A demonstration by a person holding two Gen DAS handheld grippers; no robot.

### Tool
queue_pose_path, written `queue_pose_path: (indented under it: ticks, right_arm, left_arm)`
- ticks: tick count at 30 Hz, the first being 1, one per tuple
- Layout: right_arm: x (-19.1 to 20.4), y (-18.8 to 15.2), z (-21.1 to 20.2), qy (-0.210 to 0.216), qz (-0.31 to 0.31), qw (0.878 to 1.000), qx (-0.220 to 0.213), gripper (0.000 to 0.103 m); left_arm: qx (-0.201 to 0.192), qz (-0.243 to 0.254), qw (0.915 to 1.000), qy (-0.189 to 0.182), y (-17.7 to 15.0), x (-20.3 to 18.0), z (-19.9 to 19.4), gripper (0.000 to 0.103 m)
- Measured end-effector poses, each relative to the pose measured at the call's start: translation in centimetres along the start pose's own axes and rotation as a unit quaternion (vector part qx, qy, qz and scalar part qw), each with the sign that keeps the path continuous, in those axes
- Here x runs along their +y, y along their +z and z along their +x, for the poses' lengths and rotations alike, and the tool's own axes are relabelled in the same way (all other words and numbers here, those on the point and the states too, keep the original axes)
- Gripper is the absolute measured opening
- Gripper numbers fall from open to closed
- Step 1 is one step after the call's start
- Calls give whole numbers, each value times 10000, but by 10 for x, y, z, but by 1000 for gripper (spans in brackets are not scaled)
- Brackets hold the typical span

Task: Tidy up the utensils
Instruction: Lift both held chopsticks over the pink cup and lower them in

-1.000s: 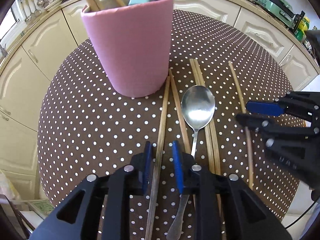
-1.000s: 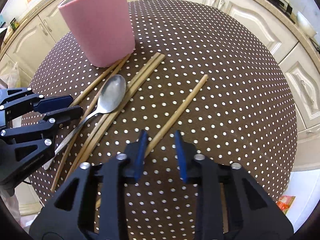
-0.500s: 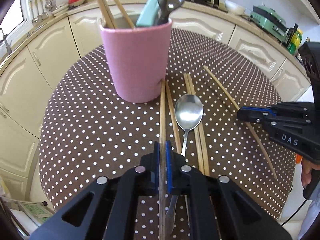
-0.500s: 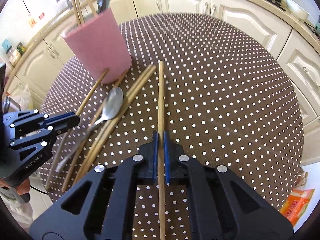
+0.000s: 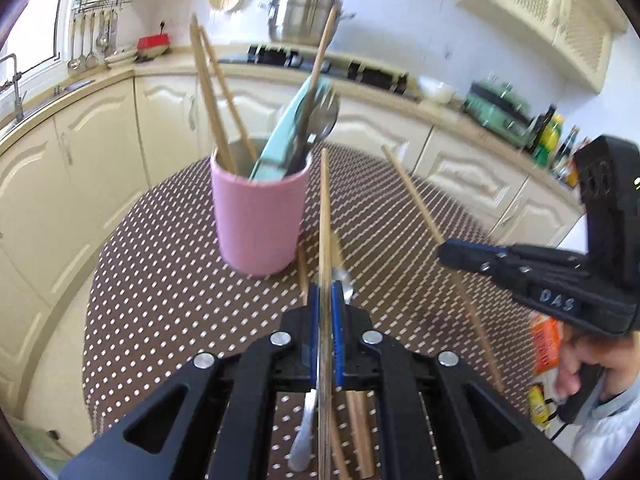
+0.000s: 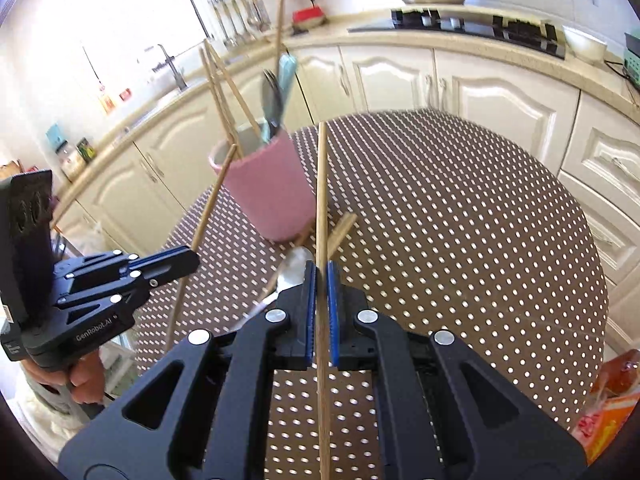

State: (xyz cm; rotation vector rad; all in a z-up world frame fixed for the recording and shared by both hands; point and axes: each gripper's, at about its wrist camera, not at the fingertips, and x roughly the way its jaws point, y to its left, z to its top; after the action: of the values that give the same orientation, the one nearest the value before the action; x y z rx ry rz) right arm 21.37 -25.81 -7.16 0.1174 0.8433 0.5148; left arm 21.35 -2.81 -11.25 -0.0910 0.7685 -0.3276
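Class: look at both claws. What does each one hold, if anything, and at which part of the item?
Each holds one wooden chopstick. The left claw grips its chopstick partway along the shaft; the right claw grips its chopstick likewise.

Dotted table [image 6: 460, 220] bears pink cup [image 5: 260, 220], spoon [image 6: 294, 268]

You see a brown tablecloth [image 6: 460, 208] dotted all over with small white spots. At 11 o'clock from your right gripper [image 6: 320, 284] stands a plain pink cup [image 6: 272, 192], holding a pale teal utensil [image 5: 280, 136] and tan wooden chopsticks [image 5: 212, 96]. Both grippers are black with blue pads [image 6: 333, 308]; the left gripper [image 5: 326, 304] matches. The chopstick [image 6: 321, 200] between the pads is light tan. Cabinets [image 6: 500, 92] are cream
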Motion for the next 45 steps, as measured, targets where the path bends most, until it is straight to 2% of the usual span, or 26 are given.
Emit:
queue_pose_path:
  ticks: [4, 10, 13, 18, 27, 33, 38, 45]
  right_arm:
    - [7, 2, -15, 168, -7, 9993, -338, 6]
    - [34, 8, -22, 354, -58, 9965, -750, 6]
    - [39, 18, -25, 437, -65, 9938, -1020, 6]
    - [54, 34, -27, 582, -87, 9855, -1591, 6]
    - [84, 70, -13, 647, -427, 9656, -2481, 6]
    - [95, 96, 4, 680, -489, 9539, -2883, 6]
    - [99, 106, 24, 643, -575, 9473, -3086, 6]
    - [97, 113, 46, 554, -585, 9391, -3340, 6]
  left_arm:
    - [-427, 26, 9986, -303, 1, 1, -20, 6]
    - [-1050, -10, 9920, -695, 3, 3, -44, 6]
    - [-1313, -60, 9884, -759, 6, 1, -51, 6]
    - [-1879, -155, 9799, -655, 20, 4, -65, 6]
    - [-2928, -361, 9545, -431, 65, 22, -82, 6]
    - [-3666, -342, 9294, -256, 91, 29, -79, 6]
    - [-3980, -426, 9163, -147, 108, 37, -63, 6]
    - [-4319, -500, 9004, 129, 113, 48, -43, 6]
